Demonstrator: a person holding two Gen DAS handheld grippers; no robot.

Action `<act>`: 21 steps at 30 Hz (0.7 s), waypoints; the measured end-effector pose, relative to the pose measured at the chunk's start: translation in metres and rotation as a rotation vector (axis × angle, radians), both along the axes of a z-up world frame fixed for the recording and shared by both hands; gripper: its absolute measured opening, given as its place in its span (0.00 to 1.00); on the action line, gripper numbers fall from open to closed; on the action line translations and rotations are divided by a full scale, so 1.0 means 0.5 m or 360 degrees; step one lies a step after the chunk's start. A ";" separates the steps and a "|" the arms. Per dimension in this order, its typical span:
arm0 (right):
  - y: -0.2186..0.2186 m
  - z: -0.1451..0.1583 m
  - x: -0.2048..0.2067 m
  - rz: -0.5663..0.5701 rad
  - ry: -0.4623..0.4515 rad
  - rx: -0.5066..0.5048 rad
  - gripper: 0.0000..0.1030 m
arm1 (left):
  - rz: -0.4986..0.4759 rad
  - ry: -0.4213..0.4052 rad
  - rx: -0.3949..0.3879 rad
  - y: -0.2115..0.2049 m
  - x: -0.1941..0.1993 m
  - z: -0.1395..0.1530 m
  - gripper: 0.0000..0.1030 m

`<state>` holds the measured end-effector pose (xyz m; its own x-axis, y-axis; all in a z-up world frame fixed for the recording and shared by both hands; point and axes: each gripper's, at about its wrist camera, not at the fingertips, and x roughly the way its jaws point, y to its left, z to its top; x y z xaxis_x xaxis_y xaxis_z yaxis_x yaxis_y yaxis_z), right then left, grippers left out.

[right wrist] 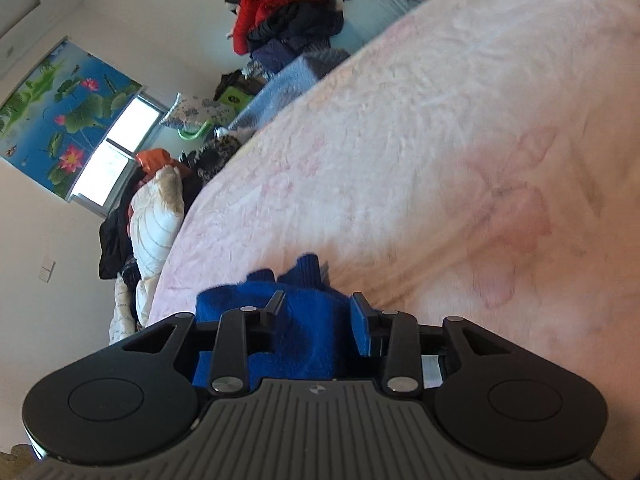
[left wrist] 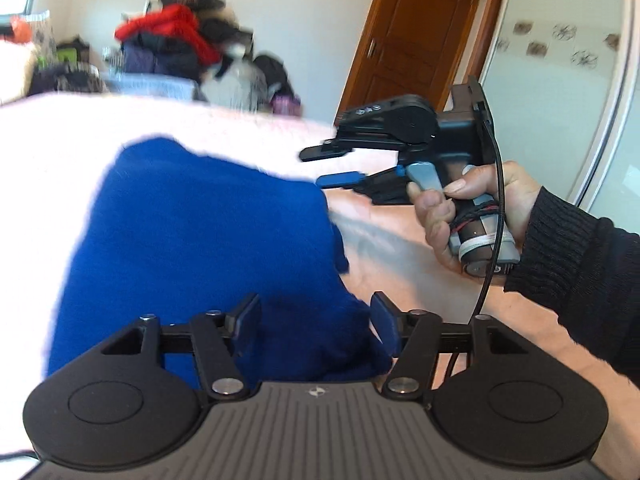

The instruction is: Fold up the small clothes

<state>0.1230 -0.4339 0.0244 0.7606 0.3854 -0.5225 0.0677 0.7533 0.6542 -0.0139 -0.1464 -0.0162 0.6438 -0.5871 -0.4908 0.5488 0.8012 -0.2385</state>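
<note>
1. Your left gripper [left wrist: 316, 326] has its jaws apart. The blue garment [left wrist: 208, 248] sits between the pads, but neither pad presses the cloth. Read as released.
2. The garment lies on the pink bed cover [left wrist: 72, 152], bunched into a thick, rounded heap just ahead of you. Edges look ragged and the frame is blurred, so I cannot tell the fold lines.
3. Your right gripper [left wrist: 340, 168], seen from the left wrist camera, is held by your hand [left wrist: 472, 216] at the heap's right edge, jaws partly apart. Its own camera shows blue cloth between the pads; whether they pinch it, I cannot tell.
4. Background: a pile of clothes [left wrist: 176, 44] beyond the bed, a wooden door [left wrist: 420, 36] at right.
5. Progress, as judgement: garment appears gathered or part-folded, not yet flat and squared. Remaining: tidy the edges, finish the fold, then move on to any further items.
</note>
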 end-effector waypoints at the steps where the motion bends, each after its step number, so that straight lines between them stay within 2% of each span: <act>1: 0.002 0.019 -0.004 -0.0009 -0.0056 -0.0024 0.36 | -0.0017 -0.0043 0.0020 0.006 -0.005 0.005 0.58; 4: 0.037 0.048 0.016 0.0130 -0.0116 0.0020 0.42 | -0.0020 -0.0156 0.0114 -0.007 0.001 0.008 0.58; 6: 0.083 0.042 0.057 0.0333 -0.0039 0.0085 0.54 | 0.0009 -0.0191 0.0213 -0.030 0.021 0.005 0.58; 7: 0.110 0.036 0.077 0.0416 0.0006 0.0075 0.55 | 0.0002 -0.0183 0.0243 -0.041 0.032 0.000 0.58; 10: 0.171 0.014 0.127 0.0494 0.0118 -0.0111 0.60 | -0.0042 -0.0107 0.0310 -0.061 0.056 -0.022 0.58; 12: 0.172 -0.018 0.151 0.0408 0.0217 -0.0194 0.53 | -0.0056 -0.0034 0.0299 -0.062 0.065 -0.044 0.58; 15: 0.133 -0.052 0.152 0.0281 0.0259 -0.0021 0.25 | -0.0075 -0.0047 0.0255 -0.055 0.066 -0.048 0.60; 17: 0.133 -0.053 0.145 0.0282 0.0286 -0.0083 0.21 | -0.0101 -0.0021 0.0252 -0.050 0.070 -0.040 0.60; 19: 0.141 -0.037 0.140 0.0262 0.0304 -0.0120 0.31 | -0.0100 -0.0009 0.0259 -0.032 0.060 -0.018 0.60; 21: 0.168 0.003 0.129 0.0283 0.0219 -0.0160 0.45 | -0.0072 -0.0110 0.0204 0.008 0.031 0.007 0.61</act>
